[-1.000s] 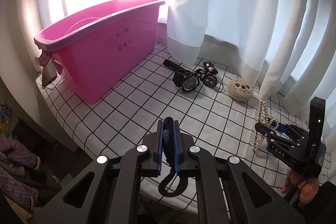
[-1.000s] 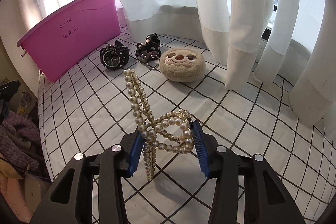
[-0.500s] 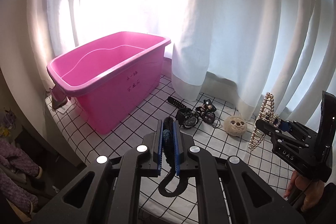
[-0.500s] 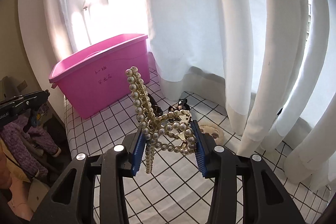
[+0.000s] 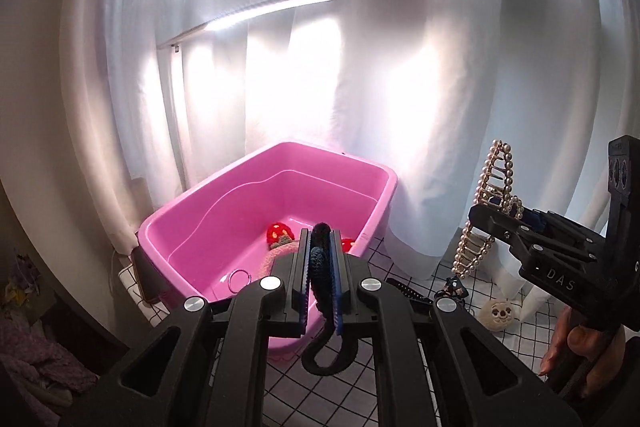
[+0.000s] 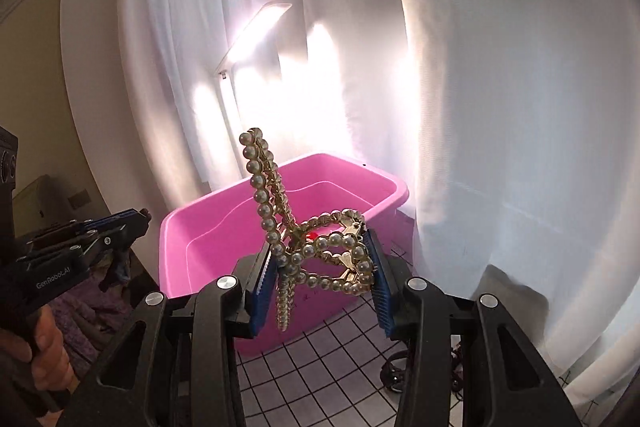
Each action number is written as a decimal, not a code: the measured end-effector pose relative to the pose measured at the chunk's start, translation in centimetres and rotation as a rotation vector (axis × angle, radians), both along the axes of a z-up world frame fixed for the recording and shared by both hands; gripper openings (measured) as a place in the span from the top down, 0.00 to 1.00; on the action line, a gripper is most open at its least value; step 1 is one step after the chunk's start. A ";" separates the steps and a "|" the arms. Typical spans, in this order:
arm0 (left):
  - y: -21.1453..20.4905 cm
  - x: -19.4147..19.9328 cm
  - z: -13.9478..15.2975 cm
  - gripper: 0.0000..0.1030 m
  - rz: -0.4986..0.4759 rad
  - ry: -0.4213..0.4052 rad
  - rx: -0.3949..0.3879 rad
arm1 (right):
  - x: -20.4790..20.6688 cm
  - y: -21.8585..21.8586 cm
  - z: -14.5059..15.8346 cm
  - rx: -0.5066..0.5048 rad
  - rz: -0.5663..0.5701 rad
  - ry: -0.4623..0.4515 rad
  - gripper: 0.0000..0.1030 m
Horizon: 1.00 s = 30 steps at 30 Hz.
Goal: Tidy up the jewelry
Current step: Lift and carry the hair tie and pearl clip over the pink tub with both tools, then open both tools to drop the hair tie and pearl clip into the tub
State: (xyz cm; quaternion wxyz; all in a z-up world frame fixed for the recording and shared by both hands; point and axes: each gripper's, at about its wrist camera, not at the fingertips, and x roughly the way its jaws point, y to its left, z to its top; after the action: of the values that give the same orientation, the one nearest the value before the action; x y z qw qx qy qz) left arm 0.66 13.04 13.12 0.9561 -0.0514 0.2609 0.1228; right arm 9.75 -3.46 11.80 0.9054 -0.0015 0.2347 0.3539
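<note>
While both grippers are hanging above the pink bin [image 5: 372, 205], the left gripper [image 5: 321, 281] is clamping a dark braided band [image 5: 322, 267] tight, and the right gripper [image 6: 320, 267] is pinching a pearl hair clip [image 6: 316, 243] at mid width. Red items [image 5: 276, 233] and a thin ring [image 5: 239, 277] are lying inside the bin. To drop well, I'd be bringing each load past the rim, releasing low, one at a time, so nothing is landing on the checkered cloth [image 5: 400, 387].
</note>
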 end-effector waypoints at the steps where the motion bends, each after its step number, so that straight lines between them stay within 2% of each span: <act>1: 1.2 0.8 0.1 0.91 -0.005 0.000 -0.001 | 0.7 1.5 0.2 -0.002 0.000 0.003 0.61; 6: 8.1 4.6 -0.6 0.91 -0.017 0.040 -0.049 | 5.0 7.8 0.3 -0.005 0.003 0.074 0.61; 10: 11.6 7.9 -2.5 0.91 -0.036 0.136 -0.090 | 7.9 11.8 -0.7 -0.064 -0.004 0.124 0.61; 16: 14.6 11.1 -6.4 0.90 -0.066 0.295 -0.161 | 12.2 16.3 -3.7 -0.172 -0.029 0.251 0.61; 24: 16.2 13.0 -8.6 0.84 -0.094 0.401 -0.174 | 15.4 18.4 -6.3 -0.275 -0.119 0.335 0.60; 25: 16.3 13.1 -8.7 0.79 -0.097 0.407 -0.174 | 15.7 18.7 -6.5 -0.288 -0.125 0.344 0.60; 26: 16.3 13.2 -8.8 0.68 -0.098 0.413 -0.173 | 15.9 19.0 -6.5 -0.298 -0.132 0.348 0.58; 27: 16.5 13.3 -8.9 0.60 -0.095 0.416 -0.170 | 16.0 19.0 -6.4 -0.296 -0.139 0.342 0.49; 28: 16.6 13.4 -8.9 0.43 -0.093 0.415 -0.168 | 16.0 19.1 -6.2 -0.293 -0.143 0.333 0.46; 29: 16.7 13.3 -8.9 0.32 -0.091 0.409 -0.168 | 16.0 18.9 -6.1 -0.293 -0.149 0.324 0.44; 30: 16.9 13.3 -8.9 0.32 -0.092 0.400 -0.171 | 16.0 18.5 -6.2 -0.295 -0.155 0.319 0.44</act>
State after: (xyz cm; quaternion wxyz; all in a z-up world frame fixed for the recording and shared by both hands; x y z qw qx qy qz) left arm 13.93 29.94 4.18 0.8822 -0.0947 0.4568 0.0641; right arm 25.77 15.05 5.62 0.8713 -0.0597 0.4234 0.2410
